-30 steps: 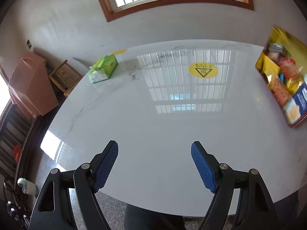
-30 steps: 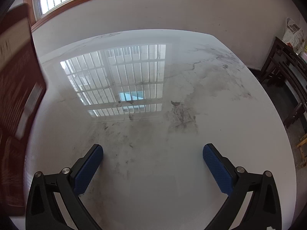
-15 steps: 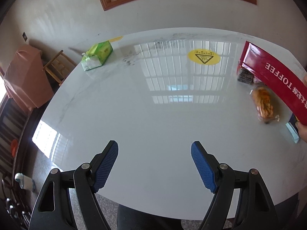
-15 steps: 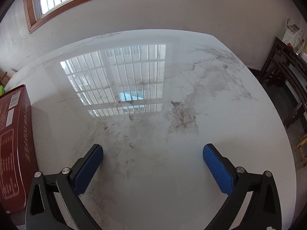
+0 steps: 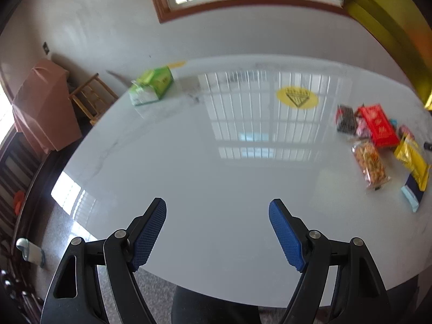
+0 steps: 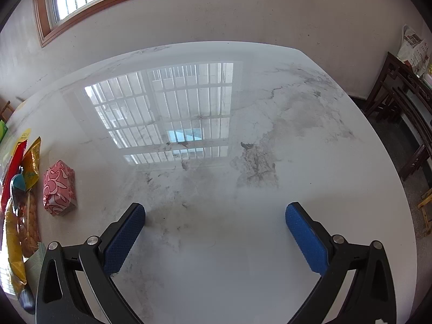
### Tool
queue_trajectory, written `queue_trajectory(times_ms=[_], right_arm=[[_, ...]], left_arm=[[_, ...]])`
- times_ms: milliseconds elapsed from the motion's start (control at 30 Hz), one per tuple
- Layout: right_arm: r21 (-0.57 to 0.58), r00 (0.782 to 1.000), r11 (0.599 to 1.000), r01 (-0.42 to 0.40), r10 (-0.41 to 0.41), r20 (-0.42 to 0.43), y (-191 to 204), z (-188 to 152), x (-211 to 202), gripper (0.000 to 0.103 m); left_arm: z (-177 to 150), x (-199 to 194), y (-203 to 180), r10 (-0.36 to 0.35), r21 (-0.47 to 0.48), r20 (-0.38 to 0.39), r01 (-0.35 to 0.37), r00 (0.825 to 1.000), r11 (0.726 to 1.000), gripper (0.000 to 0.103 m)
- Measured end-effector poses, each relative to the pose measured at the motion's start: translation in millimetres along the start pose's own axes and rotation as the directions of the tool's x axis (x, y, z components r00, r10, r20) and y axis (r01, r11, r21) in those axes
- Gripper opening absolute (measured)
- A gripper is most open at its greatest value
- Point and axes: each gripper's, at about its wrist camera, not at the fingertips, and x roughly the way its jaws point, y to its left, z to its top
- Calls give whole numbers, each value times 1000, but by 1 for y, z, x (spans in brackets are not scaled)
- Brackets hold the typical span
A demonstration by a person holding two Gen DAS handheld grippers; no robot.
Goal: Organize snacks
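A loose pile of snack packets lies on the white marble table. In the left wrist view it is at the right: a red packet, a dark packet, a clear bag of orange snacks and a yellow packet. In the right wrist view a pink patterned packet lies at the left, with an orange packet and others at the edge. My left gripper is open and empty over the near table edge. My right gripper is open and empty over bare marble.
A green tissue pack sits at the table's far left, a round yellow sticker at the far middle. A yellow-gold shape blurs the upper right. A pink covered box and wooden chair stand left; dark furniture stands right.
The red toffee box held over the table has gone from view, and the snack packets now lie spilled on the table. Both grippers stay open and about in place.
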Motion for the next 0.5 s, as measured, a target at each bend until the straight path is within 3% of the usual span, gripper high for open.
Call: queue_trajectory(times_ms=[267, 500], right_arm=[[0, 1000, 1000, 0, 0, 0, 0, 0, 0, 103], [0, 1000, 1000, 0, 0, 0, 0, 0, 0, 103]], left_arm=[[-19, -41, 39, -33, -99, 118, 45, 992, 994, 79], [-20, -35, 35, 8, -47, 93, -4, 996, 999, 80]])
